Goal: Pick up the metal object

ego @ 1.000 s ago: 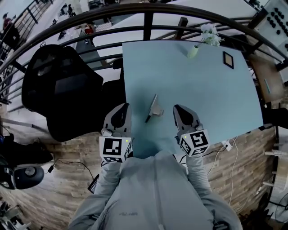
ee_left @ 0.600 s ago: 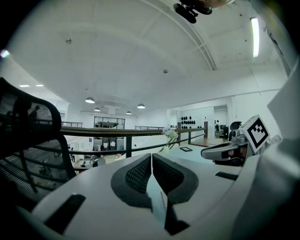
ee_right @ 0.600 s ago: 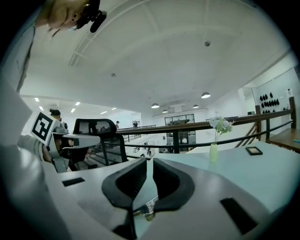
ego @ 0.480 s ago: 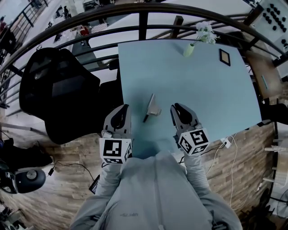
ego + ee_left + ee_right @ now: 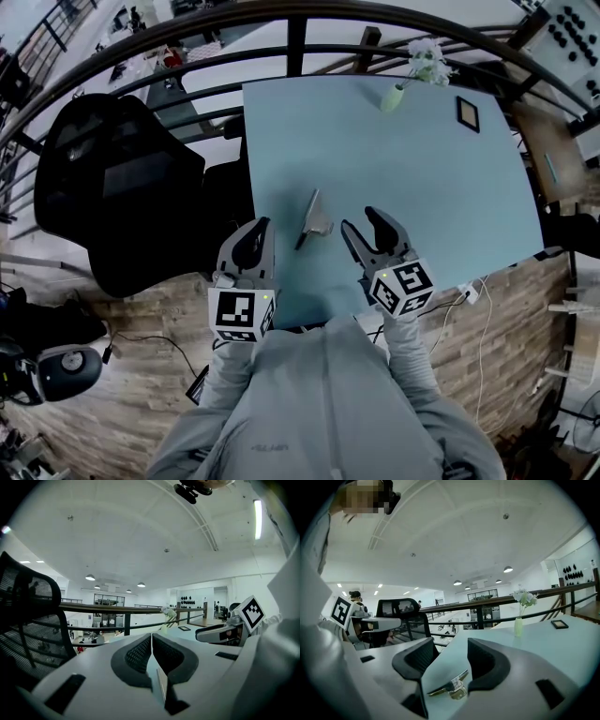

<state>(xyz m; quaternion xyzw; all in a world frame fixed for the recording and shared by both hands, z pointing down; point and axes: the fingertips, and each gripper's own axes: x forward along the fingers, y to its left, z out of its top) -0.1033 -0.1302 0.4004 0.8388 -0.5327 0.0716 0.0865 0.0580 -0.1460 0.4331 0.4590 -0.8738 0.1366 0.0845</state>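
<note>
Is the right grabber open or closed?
Open. The jaws of the right gripper have just been opening and stand apart with nothing gripped; the metal object lies untouched on the table.

a pale blue rectangular surface [image 5: 422, 187] carries three things. a metal object [image 5: 314, 217], a thin flat strip with a small block on one side, lies toward its near edge. well apart from it, a small pale vase [image 5: 394, 97] of white flowers stands at the far edge, and a dark square frame [image 5: 466, 113] lies flat near the far right corner.
</note>
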